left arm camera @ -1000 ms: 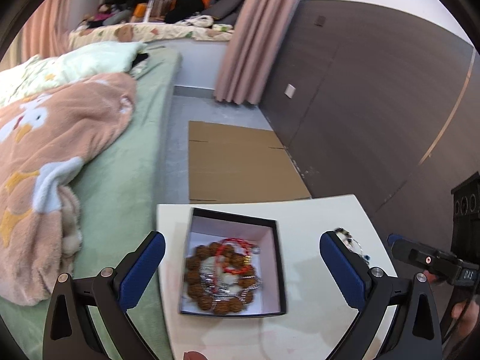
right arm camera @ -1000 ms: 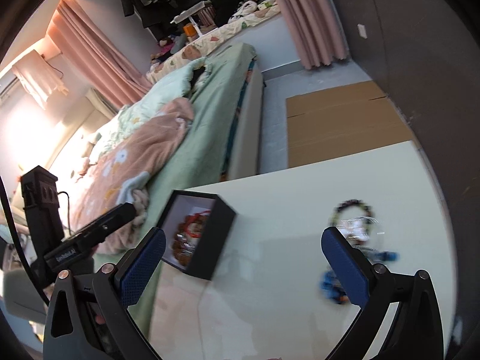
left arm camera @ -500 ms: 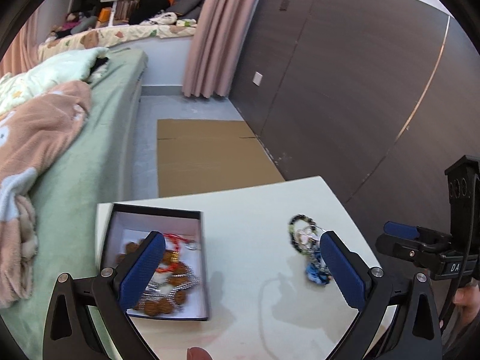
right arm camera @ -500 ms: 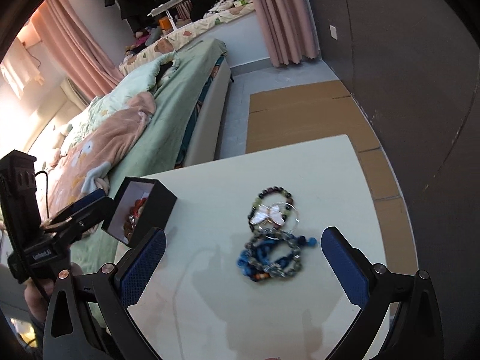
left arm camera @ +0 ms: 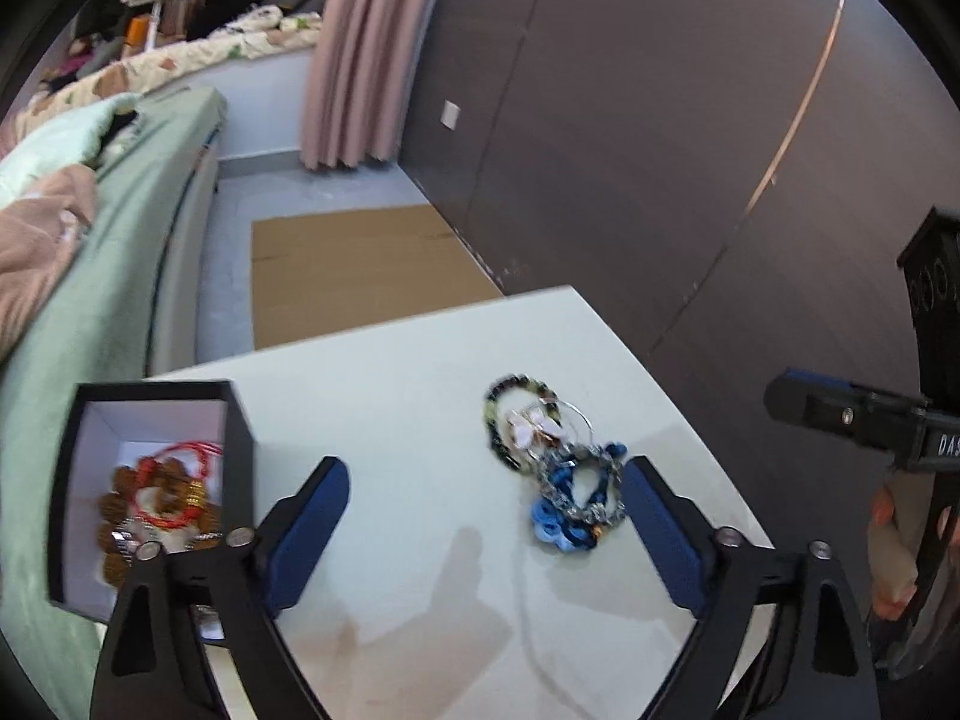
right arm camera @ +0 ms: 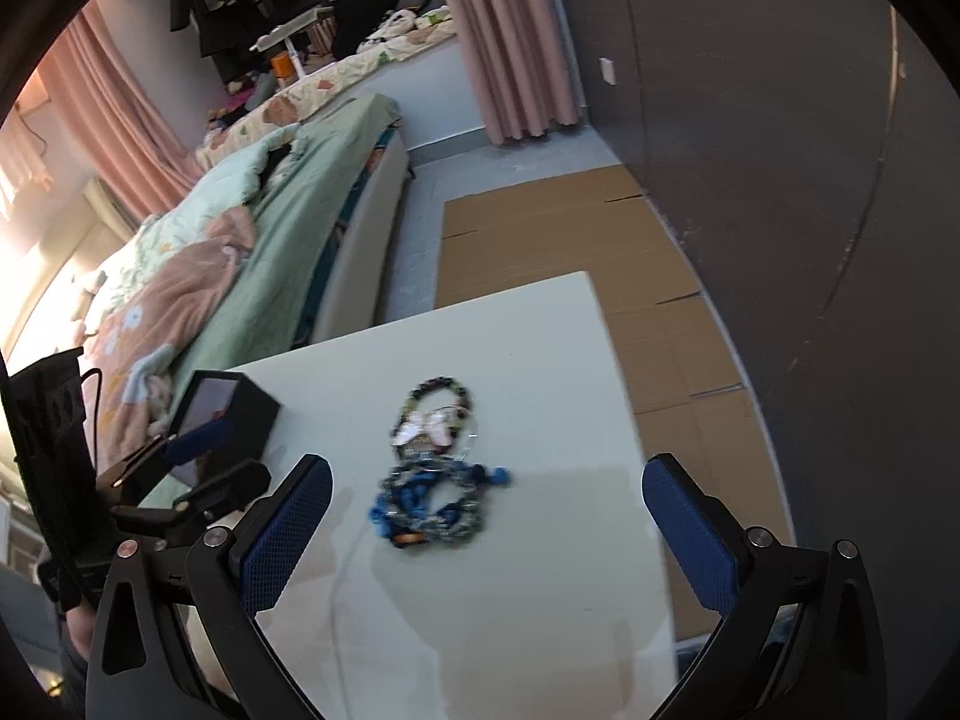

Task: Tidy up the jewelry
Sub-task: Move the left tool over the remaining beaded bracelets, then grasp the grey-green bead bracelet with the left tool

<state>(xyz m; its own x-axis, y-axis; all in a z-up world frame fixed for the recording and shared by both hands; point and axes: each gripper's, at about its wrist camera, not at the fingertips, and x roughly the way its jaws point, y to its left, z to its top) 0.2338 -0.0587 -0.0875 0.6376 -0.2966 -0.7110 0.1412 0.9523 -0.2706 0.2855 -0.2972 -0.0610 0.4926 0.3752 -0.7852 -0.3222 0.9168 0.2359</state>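
A heap of bracelets (left arm camera: 555, 468) lies on the white table (left arm camera: 420, 396): a dark beaded ring, a pale butterfly piece and blue beaded strands. The same heap (right arm camera: 435, 468) shows in the right wrist view. A black box (left arm camera: 150, 480) with a white lining holds brown beads and red cord at the table's left edge. My left gripper (left arm camera: 483, 516) hovers above the table, jaws closing with nothing between them, the heap just inside its right finger. My right gripper (right arm camera: 486, 516) stands open over the heap, touching nothing.
A bed (left arm camera: 90, 276) with green and peach bedding runs along the table's left side. Flattened cardboard (left arm camera: 354, 264) lies on the floor beyond the table. A dark panelled wall (left arm camera: 660, 150) stands to the right. A person's hand (left arm camera: 894, 540) holds the right gripper's handle.
Both views have swung from the black box toward the bracelet heap. The left gripper's fingers have drawn a little closer together. The heap now lies centred under the right gripper.
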